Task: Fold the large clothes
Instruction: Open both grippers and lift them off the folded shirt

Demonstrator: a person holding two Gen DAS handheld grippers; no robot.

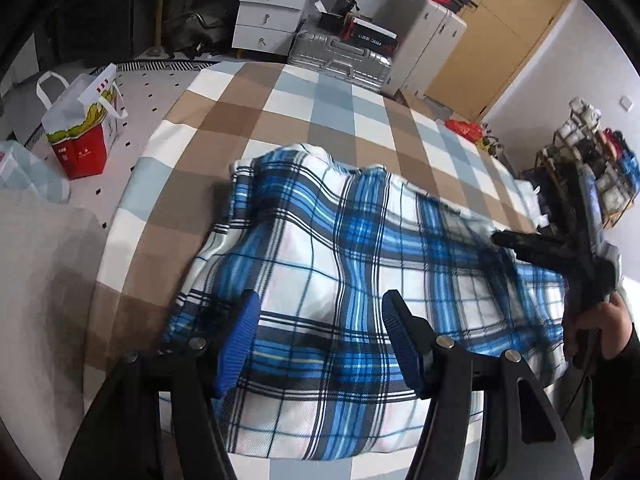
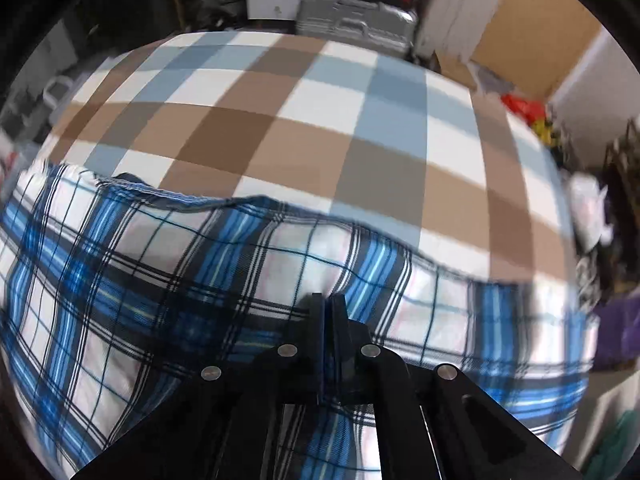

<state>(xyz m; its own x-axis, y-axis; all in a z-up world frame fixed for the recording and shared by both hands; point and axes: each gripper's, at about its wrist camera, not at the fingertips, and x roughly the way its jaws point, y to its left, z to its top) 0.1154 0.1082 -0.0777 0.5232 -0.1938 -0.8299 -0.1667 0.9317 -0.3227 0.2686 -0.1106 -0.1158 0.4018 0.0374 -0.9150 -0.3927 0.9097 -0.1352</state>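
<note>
The blue plaid garment lies rumpled (far edge wavy) on the checked bed. Left gripper gapes empty above it; right gripper looks nearly closed, grip unclear.

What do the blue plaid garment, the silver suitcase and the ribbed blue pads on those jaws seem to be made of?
Blue plaid garment: soft woven cloth, matte, likely cotton; it wrinkles and shows a fine twill weave.
Silver suitcase: hard ribbed shell with metallic sheen, aluminium or silvered plastic; I cannot tell which.
Ribbed blue pads: matte, finely grooved, probably rubber or soft plastic.
</note>
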